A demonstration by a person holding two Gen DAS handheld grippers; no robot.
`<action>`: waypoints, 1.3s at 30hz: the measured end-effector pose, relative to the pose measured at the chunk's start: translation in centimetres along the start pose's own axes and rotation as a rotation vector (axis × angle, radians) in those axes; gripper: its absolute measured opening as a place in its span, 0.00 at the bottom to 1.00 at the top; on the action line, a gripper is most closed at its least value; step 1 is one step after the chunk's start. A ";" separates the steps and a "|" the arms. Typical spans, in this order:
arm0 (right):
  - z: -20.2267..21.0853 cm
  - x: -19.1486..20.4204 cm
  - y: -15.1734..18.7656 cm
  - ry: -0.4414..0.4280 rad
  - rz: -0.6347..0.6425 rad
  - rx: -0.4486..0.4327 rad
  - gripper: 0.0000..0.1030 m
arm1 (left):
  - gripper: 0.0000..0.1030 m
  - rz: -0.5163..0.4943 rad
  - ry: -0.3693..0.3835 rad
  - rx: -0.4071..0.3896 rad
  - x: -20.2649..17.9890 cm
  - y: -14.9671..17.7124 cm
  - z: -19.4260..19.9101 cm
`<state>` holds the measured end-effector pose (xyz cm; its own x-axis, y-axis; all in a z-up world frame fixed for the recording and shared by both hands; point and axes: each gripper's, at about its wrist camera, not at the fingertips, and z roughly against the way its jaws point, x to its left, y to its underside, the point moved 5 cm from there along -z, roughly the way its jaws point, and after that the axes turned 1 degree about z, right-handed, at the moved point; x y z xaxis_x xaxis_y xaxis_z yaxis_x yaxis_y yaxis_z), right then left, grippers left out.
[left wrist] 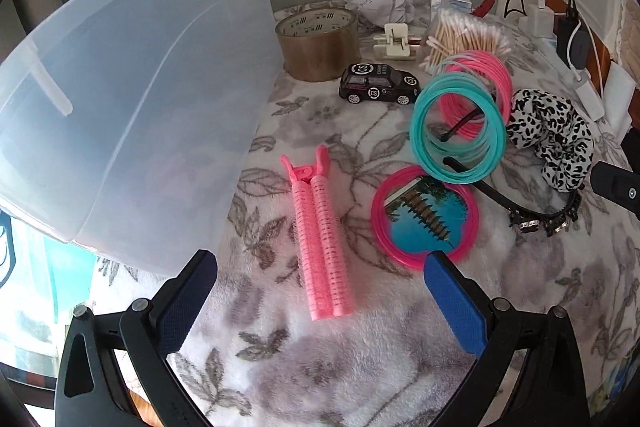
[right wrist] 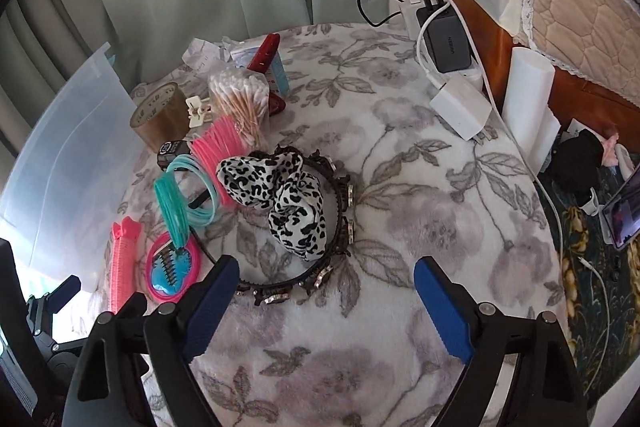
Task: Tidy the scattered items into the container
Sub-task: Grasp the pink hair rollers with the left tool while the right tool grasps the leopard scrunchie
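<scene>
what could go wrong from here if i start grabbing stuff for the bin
1. The black headband runs through the teal rings and under the leopard scrunchie; lifting one may drag the others.
2. The clear container stands close beside the pink hair roller clip, so the open left tongs could bump it.

Translucent smooth plastic container on fluffy floral cloth.
</scene>
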<state>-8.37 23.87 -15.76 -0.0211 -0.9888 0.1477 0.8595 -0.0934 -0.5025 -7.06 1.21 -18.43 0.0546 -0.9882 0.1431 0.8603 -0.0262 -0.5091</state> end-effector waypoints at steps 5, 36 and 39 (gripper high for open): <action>-1.7 1.4 -1.6 -0.017 0.063 -0.016 0.78 | 0.95 0.063 -0.005 0.038 0.9 0.2 -1.7; 9.7 2.7 -2.0 -0.223 -0.037 -0.262 0.20 | 0.27 0.079 0.162 -0.186 3.1 -1.5 8.7; 12.1 3.4 -1.9 -0.231 -0.027 -0.303 0.20 | 0.27 0.093 0.176 -0.233 3.6 -2.4 9.2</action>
<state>-3.90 22.08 -4.02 0.1035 -0.9365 0.3351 0.6692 -0.1837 -0.7200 -4.25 -0.86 -8.92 0.0212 -0.9984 -0.0522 0.7149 0.0516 -0.6973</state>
